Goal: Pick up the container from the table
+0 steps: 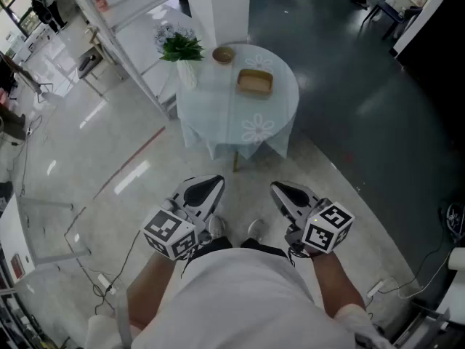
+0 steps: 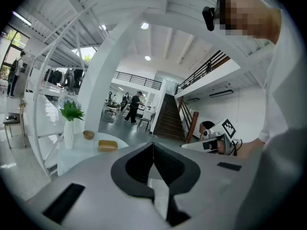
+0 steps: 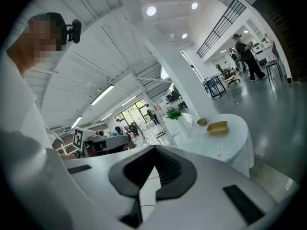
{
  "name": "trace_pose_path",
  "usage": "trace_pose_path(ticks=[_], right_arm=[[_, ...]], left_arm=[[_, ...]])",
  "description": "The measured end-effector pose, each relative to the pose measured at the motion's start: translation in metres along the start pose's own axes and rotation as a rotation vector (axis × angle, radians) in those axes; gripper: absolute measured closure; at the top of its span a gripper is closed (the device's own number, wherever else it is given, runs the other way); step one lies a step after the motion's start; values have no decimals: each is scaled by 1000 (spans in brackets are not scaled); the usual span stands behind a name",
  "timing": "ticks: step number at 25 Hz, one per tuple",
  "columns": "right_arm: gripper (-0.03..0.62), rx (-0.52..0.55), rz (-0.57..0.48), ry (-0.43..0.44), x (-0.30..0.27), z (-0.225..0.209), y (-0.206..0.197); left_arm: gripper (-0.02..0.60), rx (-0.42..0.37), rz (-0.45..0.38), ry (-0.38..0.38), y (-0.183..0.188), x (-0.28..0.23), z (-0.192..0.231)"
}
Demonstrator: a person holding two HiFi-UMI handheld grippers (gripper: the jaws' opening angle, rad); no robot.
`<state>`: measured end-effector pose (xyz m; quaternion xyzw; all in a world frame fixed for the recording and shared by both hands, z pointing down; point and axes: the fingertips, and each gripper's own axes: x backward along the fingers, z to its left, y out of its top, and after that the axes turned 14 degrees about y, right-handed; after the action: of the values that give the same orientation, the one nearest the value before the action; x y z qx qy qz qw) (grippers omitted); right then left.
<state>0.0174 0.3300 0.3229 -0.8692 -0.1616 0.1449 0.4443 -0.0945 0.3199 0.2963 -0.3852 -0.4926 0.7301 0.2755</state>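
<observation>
The person is holding both tools low and close to the body, well apart from the table. The left gripper (image 1: 211, 184) is pointing ahead with its jaws pressed together on nothing, and the right gripper (image 1: 280, 189) is doing the same; each gripper view is showing the ribbed pads meeting at the tips. Two shoes (image 1: 236, 228) are showing between them in the head view only.

Farther off, the round table (image 1: 218, 122) is standing under a pale cloth with a flower print. The container (image 1: 255, 82), a tan rectangular tray, is sitting on the far half of the tabletop, open side up, its long axis running roughly left to right across the head view. Just beyond it a small wooden bowl (image 1: 223, 54) is sitting, and to the left a white vase of greenery (image 1: 183, 58) is standing near the edge.

The left gripper view is showing the container (image 2: 107, 145) side-on and low, plus a staircase (image 2: 168, 119) that the head view is missing. The right gripper view is catching the container (image 3: 218, 127) at an angle.
</observation>
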Motion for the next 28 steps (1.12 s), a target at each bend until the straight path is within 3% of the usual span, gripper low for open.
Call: trace_pose_path(ticks=[11,28], right_arm=[[572,-1,-9,-22,-4,-9,9],[571,-25,-43,-27,42,-40,13]], left_arm=[[558,1,1,8,2,-8,5],[558,-19,-6,105,-10,-32,-19]])
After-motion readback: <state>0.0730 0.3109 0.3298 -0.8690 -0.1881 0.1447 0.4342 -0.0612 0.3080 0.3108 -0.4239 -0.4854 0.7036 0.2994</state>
